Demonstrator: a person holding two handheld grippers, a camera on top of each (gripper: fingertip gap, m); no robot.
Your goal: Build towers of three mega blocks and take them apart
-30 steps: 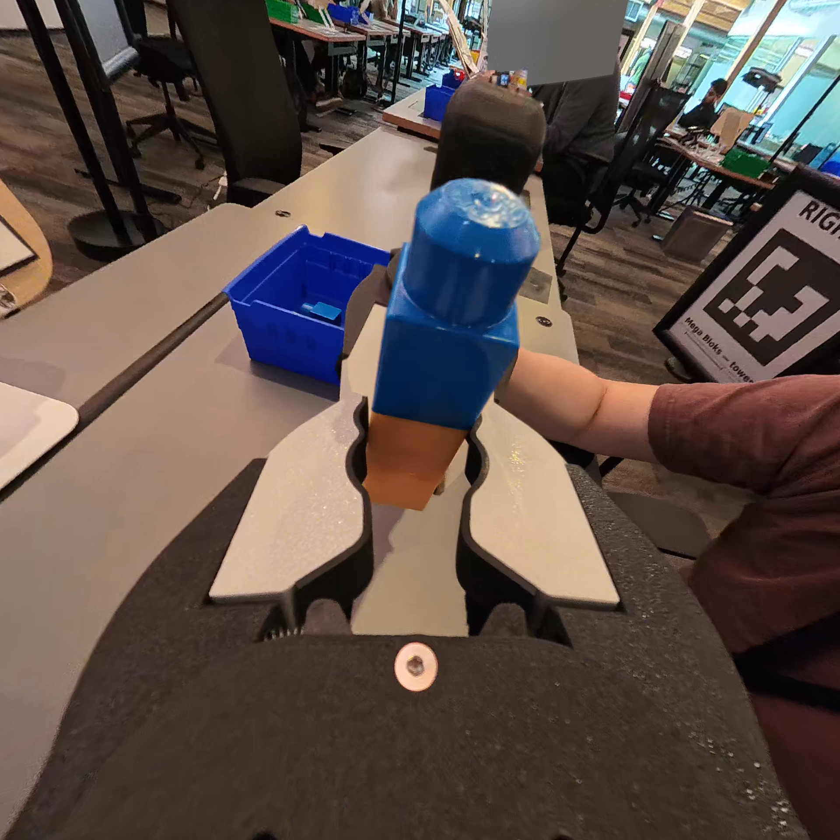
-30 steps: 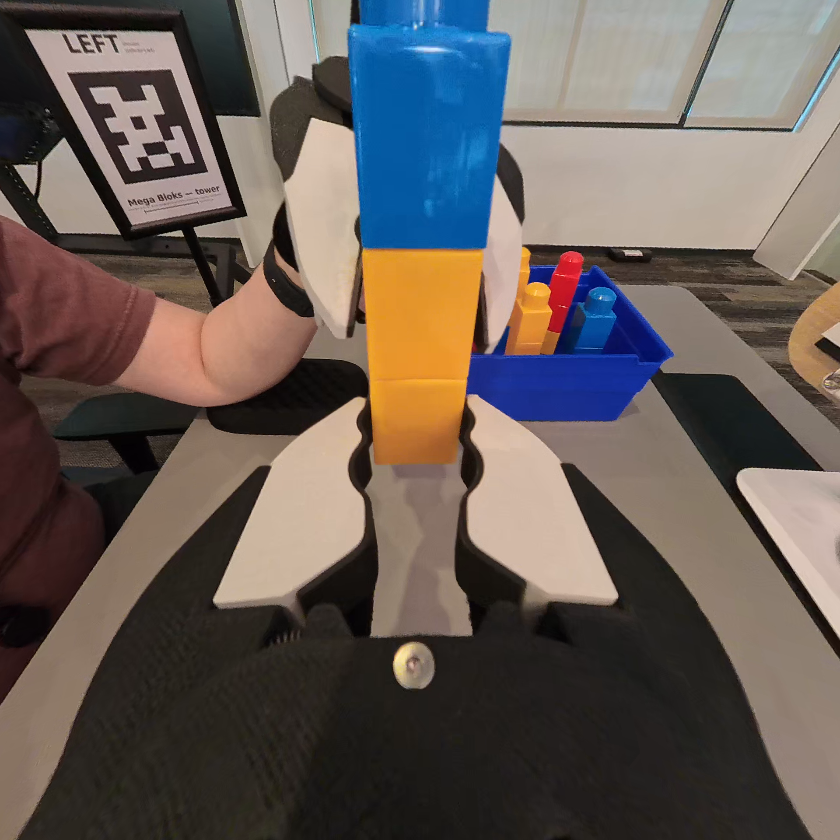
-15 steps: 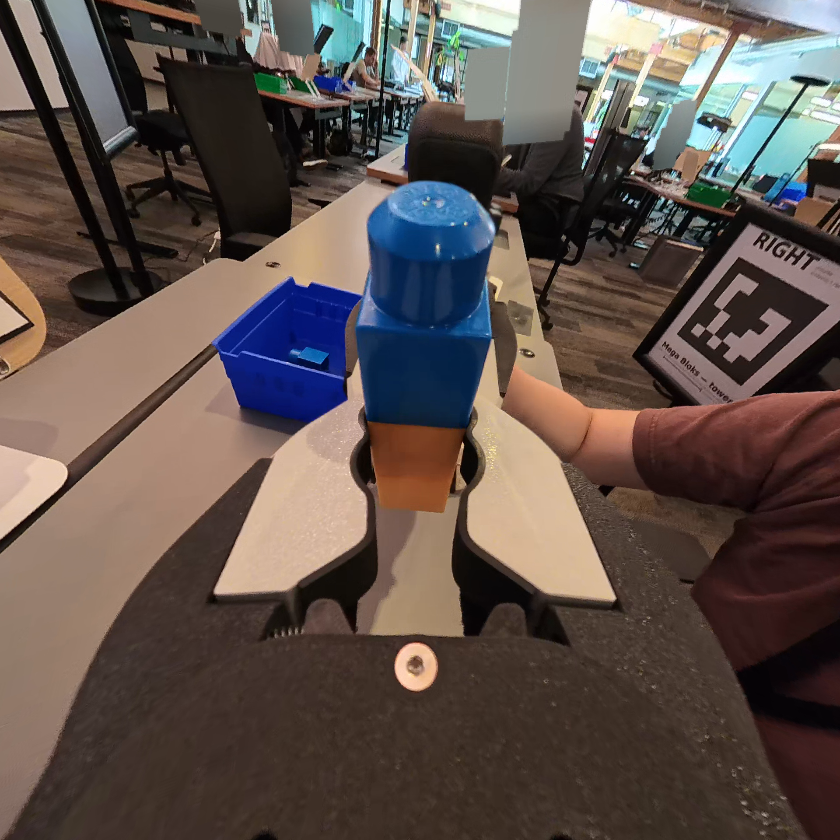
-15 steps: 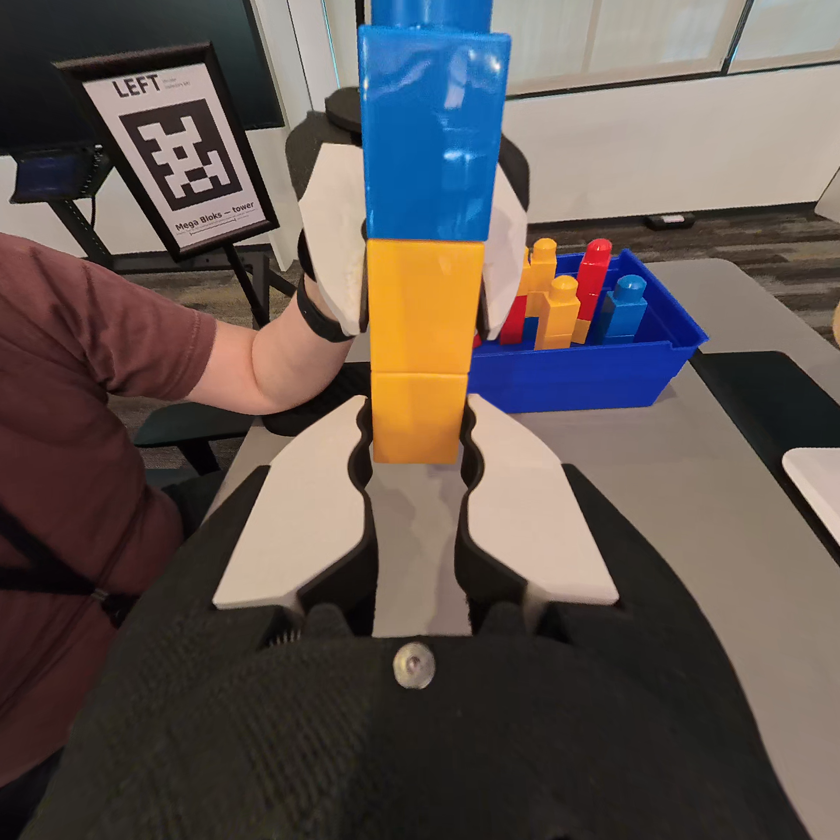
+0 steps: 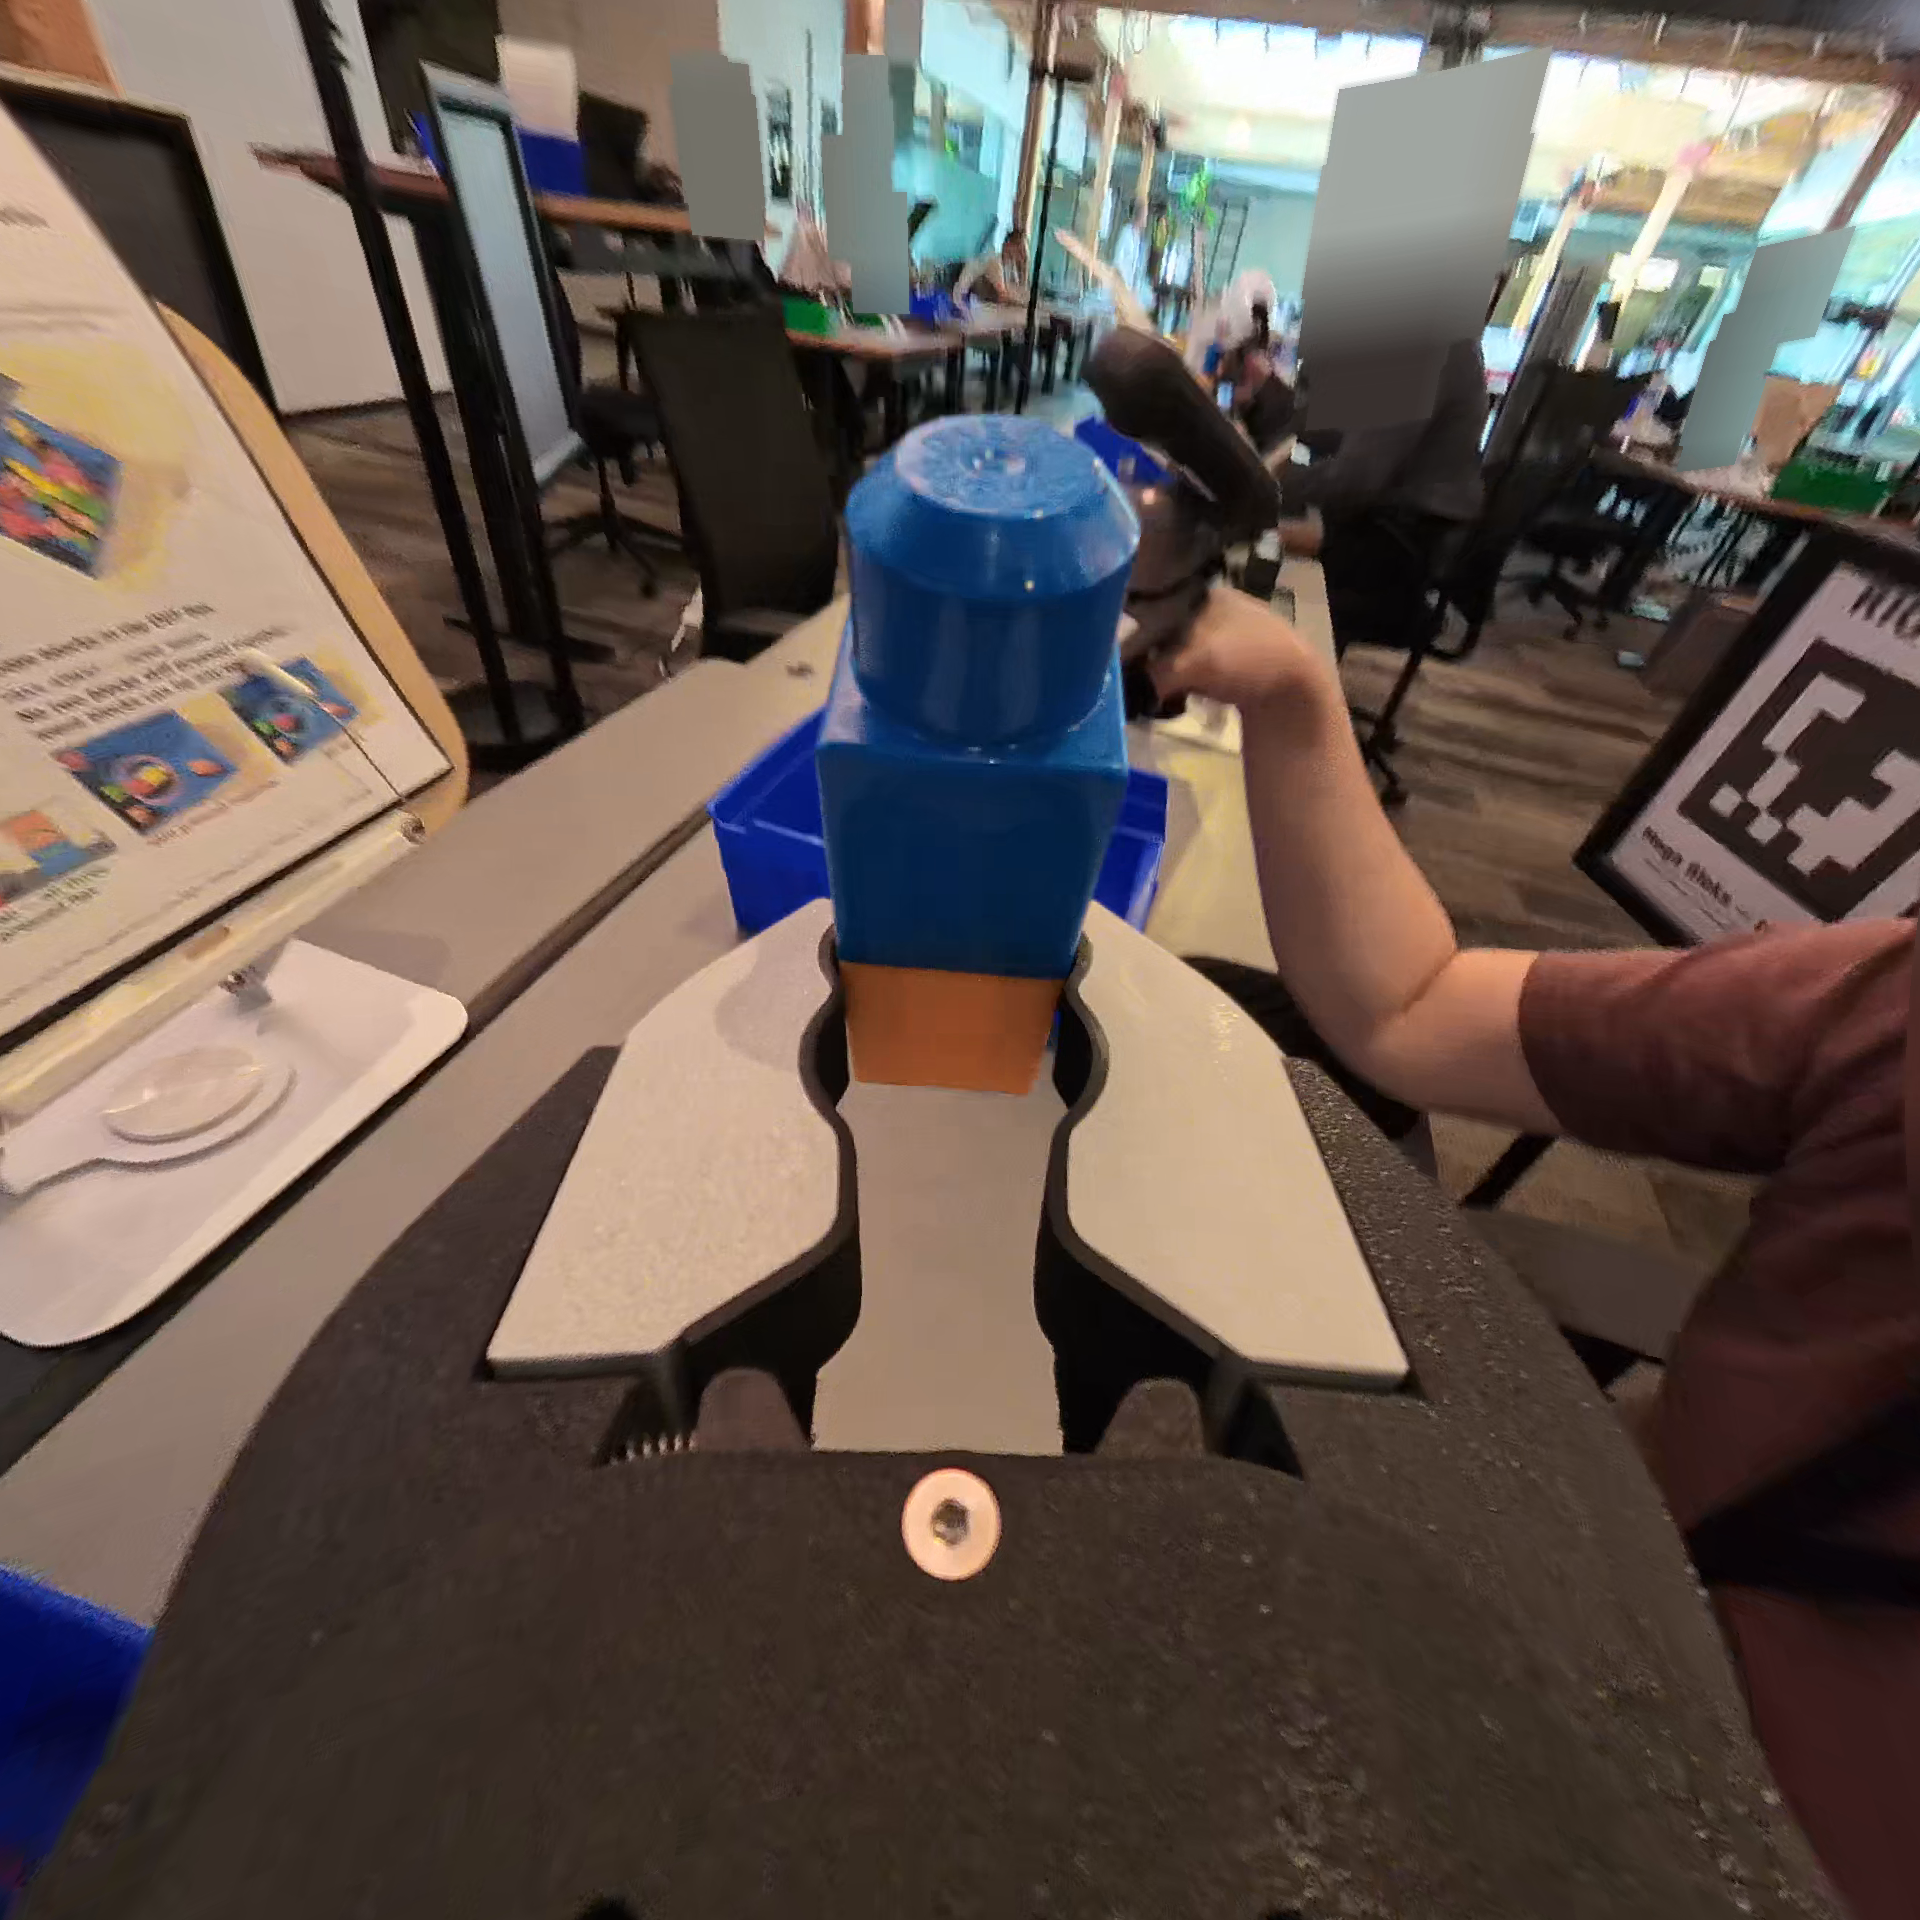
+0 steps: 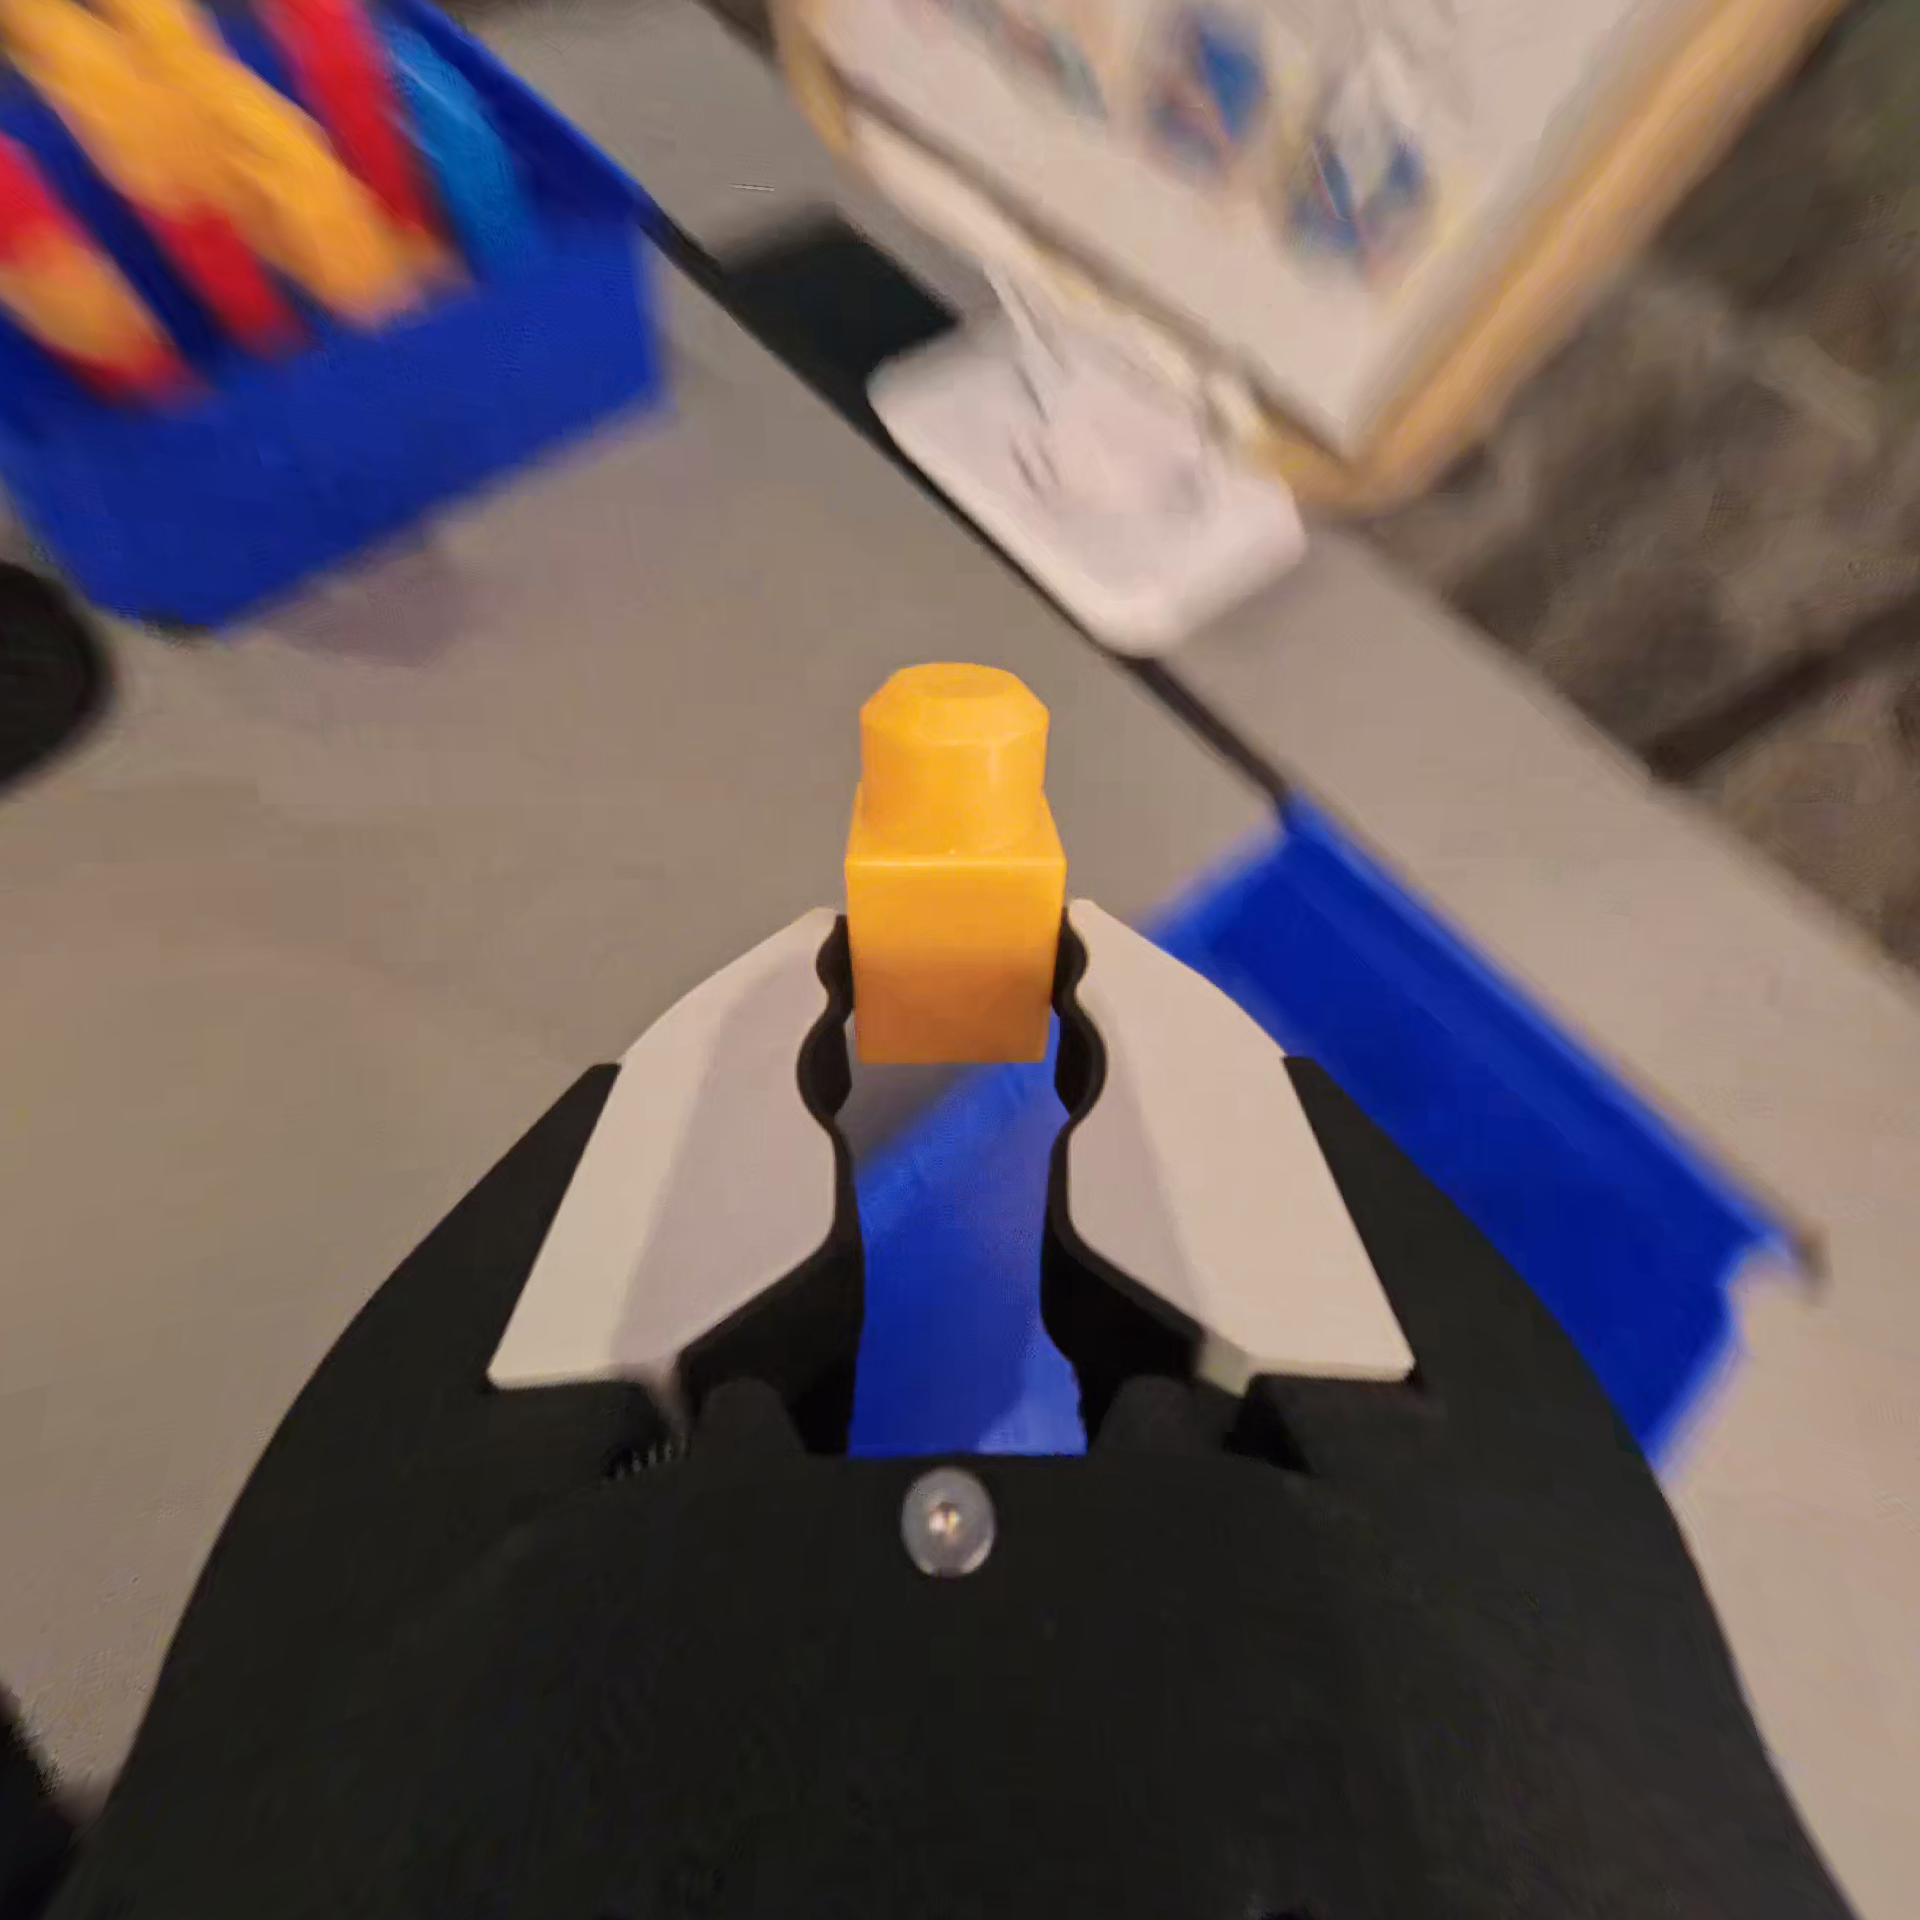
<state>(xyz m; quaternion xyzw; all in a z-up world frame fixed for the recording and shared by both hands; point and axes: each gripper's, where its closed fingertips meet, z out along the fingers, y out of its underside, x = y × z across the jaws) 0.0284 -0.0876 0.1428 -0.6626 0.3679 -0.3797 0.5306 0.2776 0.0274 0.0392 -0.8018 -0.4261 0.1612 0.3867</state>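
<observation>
Now left gripper (image 5: 951,997) clamps blue-orange stack (image 5: 971,831); right gripper (image 6: 951,977) clamps orange block (image 6: 951,935) above table (image 6: 416,883).

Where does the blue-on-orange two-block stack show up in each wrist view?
Left wrist view: the blue-on-orange stack stands centre frame, clamped between the left gripper fingers.
Right wrist view: not in it; the right gripper holds a single orange block.
Shared landmark: the instruction board on its white stand.

The room was big & bright, w/ a dark wood floor (image 5: 1538,727). Black chairs (image 5: 748,457) stood by long desks (image 5: 894,338) far back. A grey table (image 5: 582,873) ran up the middle. Light came in at the back right.
</observation>
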